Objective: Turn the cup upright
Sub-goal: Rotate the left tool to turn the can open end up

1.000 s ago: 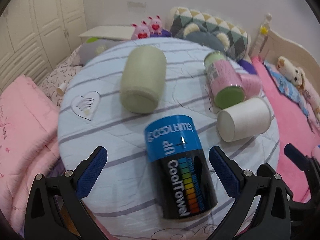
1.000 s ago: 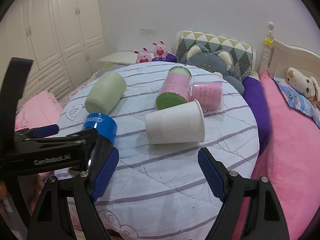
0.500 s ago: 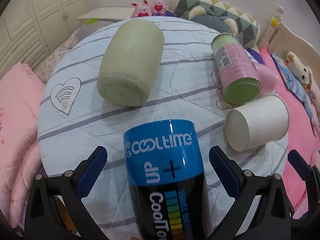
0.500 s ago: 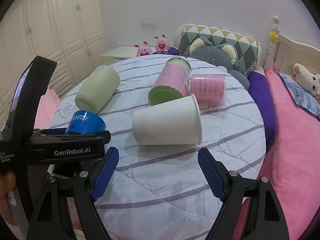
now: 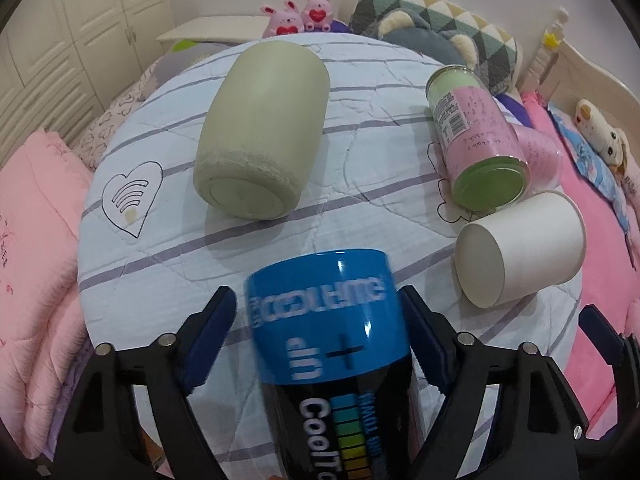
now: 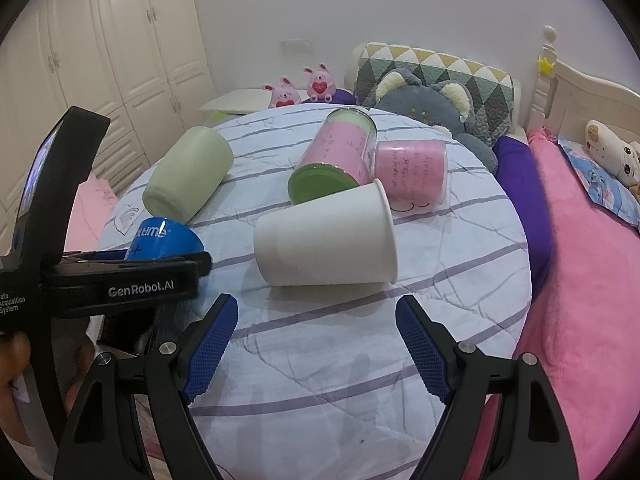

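The left tongs (image 5: pixel 320 320) have the blue-and-black CoolTowel can (image 5: pixel 332 328) between their fingers, pads set close against its sides and apparently pinching it, blue end pointing away. The right tongs (image 6: pixel 316 336) hang wide apart with nothing in them, over the near part of the round quilted bench (image 6: pixel 360 360).

The likely trouble: the can is smooth and glossy, so it could slip or twist in the pads as it is swung upright (its print is blurred in the left wrist view, which suggests it is moving). Set down on the soft, wrinkled quilt it could topple, and it might roll into the white paper cup (image 5: pixel 520 248) lying on its side to the right.

Counted: one blue can, one white paper cup, one sage-green cup (image 5: pixel 260 128) lying far left, one green-ended jar with a pink label (image 5: pixel 476 136), one pink cup (image 6: pixel 412 168) touching that jar (five lying things), and two pink bunny toys (image 6: pixel 302 86) beyond.
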